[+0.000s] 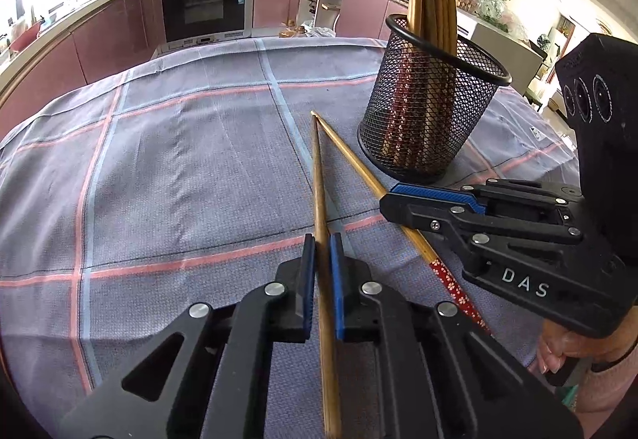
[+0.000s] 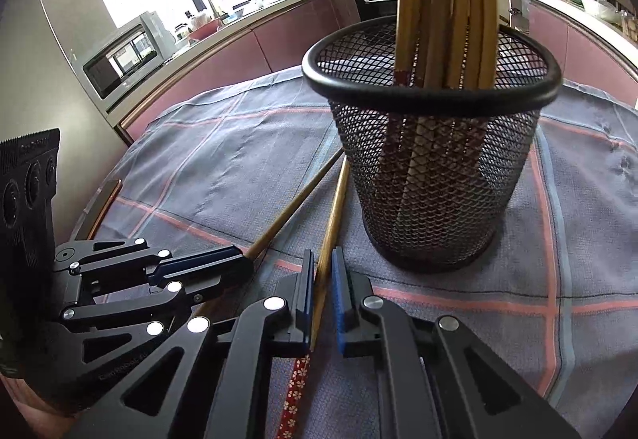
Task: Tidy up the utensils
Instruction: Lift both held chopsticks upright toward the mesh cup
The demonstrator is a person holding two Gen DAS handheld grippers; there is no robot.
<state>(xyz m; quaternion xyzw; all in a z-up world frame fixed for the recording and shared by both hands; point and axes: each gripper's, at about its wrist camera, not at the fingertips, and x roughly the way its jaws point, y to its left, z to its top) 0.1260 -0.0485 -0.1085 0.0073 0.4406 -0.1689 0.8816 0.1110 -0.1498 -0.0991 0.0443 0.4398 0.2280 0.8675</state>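
Two wooden chopsticks lie crossed at their tips on the checked cloth (image 1: pixel 179 160). My left gripper (image 1: pixel 322 279) is shut on the plain one (image 1: pixel 319 180). My right gripper (image 2: pixel 321 291) is shut on the one (image 2: pixel 333 223) with a red flowered end (image 2: pixel 295 395); it also shows in the left wrist view (image 1: pixel 359 168). A black mesh holder (image 2: pixel 430 176) with several chopsticks standing in it is just beyond the right gripper. The holder also shows at the right of the left wrist view (image 1: pixel 430 108). Each gripper appears in the other's view: right (image 1: pixel 402 199), left (image 2: pixel 239 263).
The cloth covers a table whose far edge (image 1: pixel 199 48) faces pink kitchen cabinets and an oven (image 1: pixel 203 0). A microwave (image 2: pixel 123 60) is built in at the left. Counters with pots and jars run along the back wall.
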